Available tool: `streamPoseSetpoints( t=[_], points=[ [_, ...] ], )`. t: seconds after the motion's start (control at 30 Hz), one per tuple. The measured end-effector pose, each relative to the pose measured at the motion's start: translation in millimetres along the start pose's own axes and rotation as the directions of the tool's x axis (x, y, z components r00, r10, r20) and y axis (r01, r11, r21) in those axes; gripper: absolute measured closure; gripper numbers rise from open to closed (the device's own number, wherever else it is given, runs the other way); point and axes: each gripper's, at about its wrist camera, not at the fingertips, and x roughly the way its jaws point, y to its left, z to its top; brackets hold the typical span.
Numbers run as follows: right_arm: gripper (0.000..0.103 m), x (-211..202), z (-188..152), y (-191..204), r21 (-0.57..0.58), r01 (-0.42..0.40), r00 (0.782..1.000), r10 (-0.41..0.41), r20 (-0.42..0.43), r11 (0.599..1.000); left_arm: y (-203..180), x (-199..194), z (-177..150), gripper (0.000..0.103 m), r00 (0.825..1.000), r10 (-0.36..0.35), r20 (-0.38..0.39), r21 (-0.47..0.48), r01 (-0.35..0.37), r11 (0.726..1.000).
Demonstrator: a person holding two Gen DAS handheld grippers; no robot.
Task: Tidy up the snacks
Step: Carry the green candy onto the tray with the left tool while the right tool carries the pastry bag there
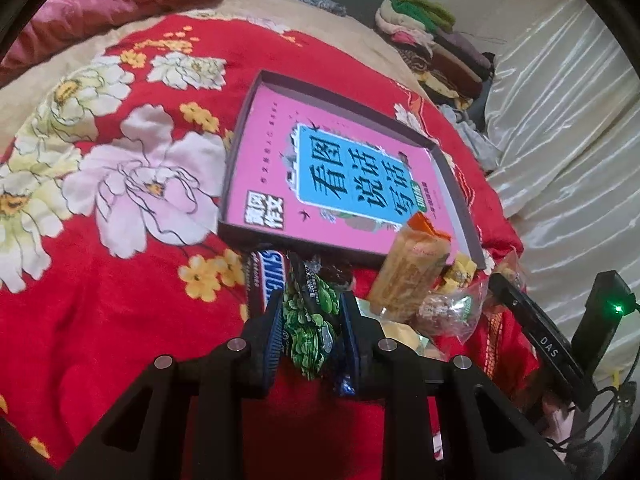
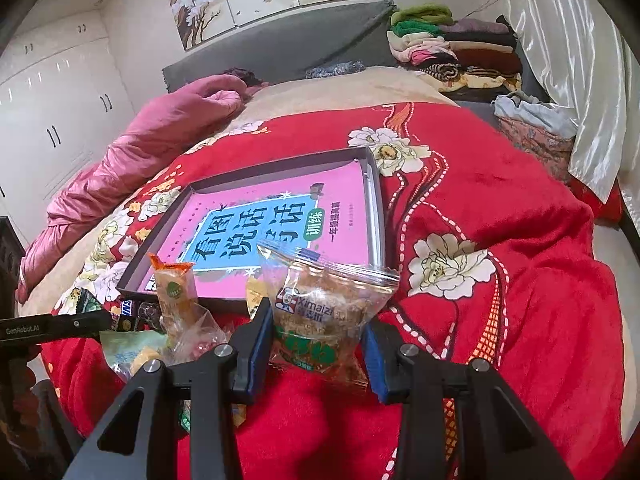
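Black claws (image 1: pixel 308 320), blue ribbed pads (image 2: pixel 262 336)

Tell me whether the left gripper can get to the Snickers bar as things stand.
Probably not right away. The left gripper is shut on the green snack packet, so its fingers are occupied. The Snickers bar lies close, just left of that packet, with nothing on top of it.

The left wrist camera looked from low and close, over the snack pile (image 1: pixel 404 280), toward the box (image 1: pixel 256 236) and the curtain side. The right wrist camera looked from further right toward the headboard. Both views shared the box (image 2: pixel 376 184) and the red blanket (image 2: pixel 500 208).
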Motion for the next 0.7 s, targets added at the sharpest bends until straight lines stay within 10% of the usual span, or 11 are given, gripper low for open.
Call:
streamPoseSetpoints(
  t=[0.7],
  points=[
    [0.062, 0.3, 24.0, 1.7, -0.028, -0.037, 0.997, 0.039, 0.062, 0.999, -3.2, -26.0, 32.7, 0.075, 0.992, 0.001, 0.125, -0.010, 0.001, 1.000]
  ],
)
